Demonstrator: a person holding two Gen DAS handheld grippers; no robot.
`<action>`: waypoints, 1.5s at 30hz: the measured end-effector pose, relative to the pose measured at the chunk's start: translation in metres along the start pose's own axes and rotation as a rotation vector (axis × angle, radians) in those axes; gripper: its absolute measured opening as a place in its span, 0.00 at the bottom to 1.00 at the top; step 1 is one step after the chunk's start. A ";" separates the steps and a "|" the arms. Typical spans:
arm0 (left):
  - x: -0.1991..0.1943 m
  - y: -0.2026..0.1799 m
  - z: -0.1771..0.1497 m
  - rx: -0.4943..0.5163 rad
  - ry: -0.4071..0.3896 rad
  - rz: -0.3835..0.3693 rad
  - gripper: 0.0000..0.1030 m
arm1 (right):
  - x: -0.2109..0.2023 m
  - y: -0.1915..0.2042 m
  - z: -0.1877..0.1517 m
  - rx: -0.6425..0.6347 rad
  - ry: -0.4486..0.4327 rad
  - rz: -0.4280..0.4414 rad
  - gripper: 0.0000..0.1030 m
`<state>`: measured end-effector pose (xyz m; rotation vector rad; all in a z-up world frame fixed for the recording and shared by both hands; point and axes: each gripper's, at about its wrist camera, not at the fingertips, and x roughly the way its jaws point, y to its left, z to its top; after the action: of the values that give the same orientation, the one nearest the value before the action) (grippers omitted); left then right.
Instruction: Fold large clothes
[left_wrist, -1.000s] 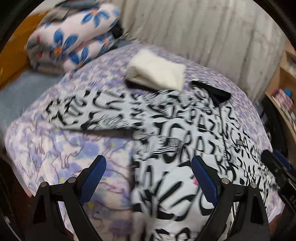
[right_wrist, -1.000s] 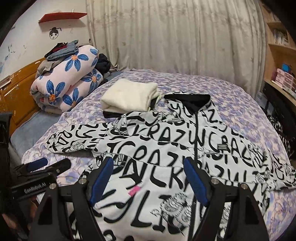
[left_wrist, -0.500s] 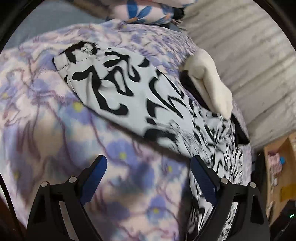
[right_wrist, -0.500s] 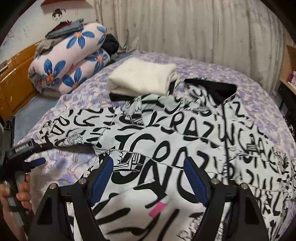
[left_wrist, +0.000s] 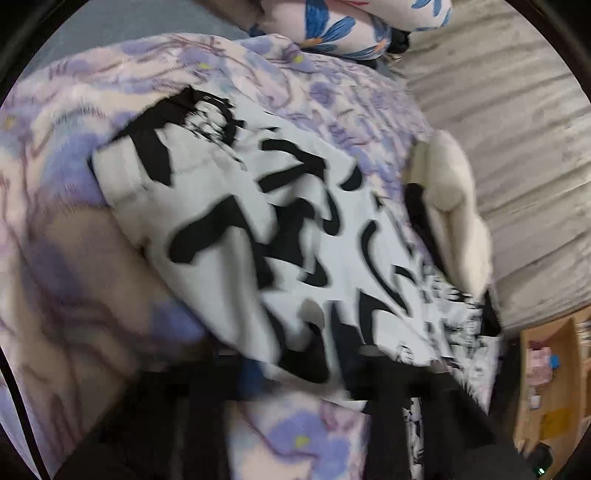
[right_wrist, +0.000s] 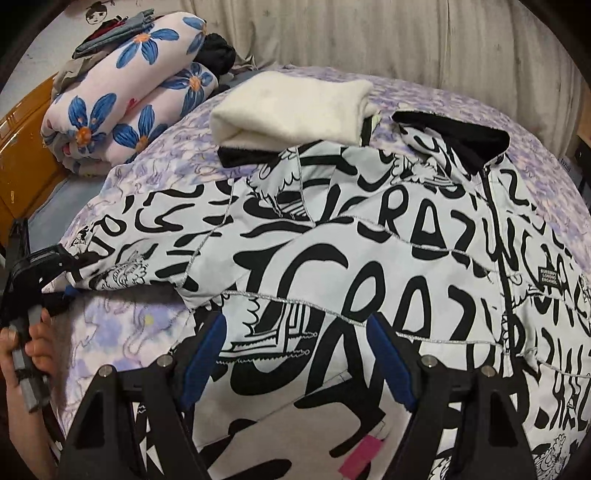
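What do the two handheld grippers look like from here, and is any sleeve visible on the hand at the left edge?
The right gripper has black angular finger arms with small silver bolts and blue pads on the inner faces. The left gripper is also black, with a bit of blue pad showing and a grey handle gripped by the left hand. No sleeve or glove shows in view. Its own camera view is too blurred for detail.

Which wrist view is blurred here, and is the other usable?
Left wrist view: heavy motion smear, black-and-white lettered jacket sleeve legible only as blobs, left gripper a dark streak. Right wrist view: sharp, evenly lit, fisheye bending at the edges, right gripper crisp over the jacket.
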<state>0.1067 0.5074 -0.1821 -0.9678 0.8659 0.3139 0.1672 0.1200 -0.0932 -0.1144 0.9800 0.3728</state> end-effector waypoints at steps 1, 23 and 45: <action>-0.001 -0.003 0.001 0.019 -0.004 0.019 0.10 | 0.000 -0.001 -0.001 0.001 0.004 0.001 0.76; -0.112 -0.271 -0.152 0.836 -0.296 0.109 0.03 | -0.082 -0.098 -0.032 0.152 -0.097 0.017 0.76; 0.000 -0.346 -0.336 1.073 0.071 -0.017 0.63 | -0.110 -0.242 -0.095 0.400 -0.108 -0.107 0.76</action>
<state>0.1418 0.0393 -0.0712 0.0153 0.9174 -0.2112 0.1239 -0.1585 -0.0730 0.2139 0.9206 0.0785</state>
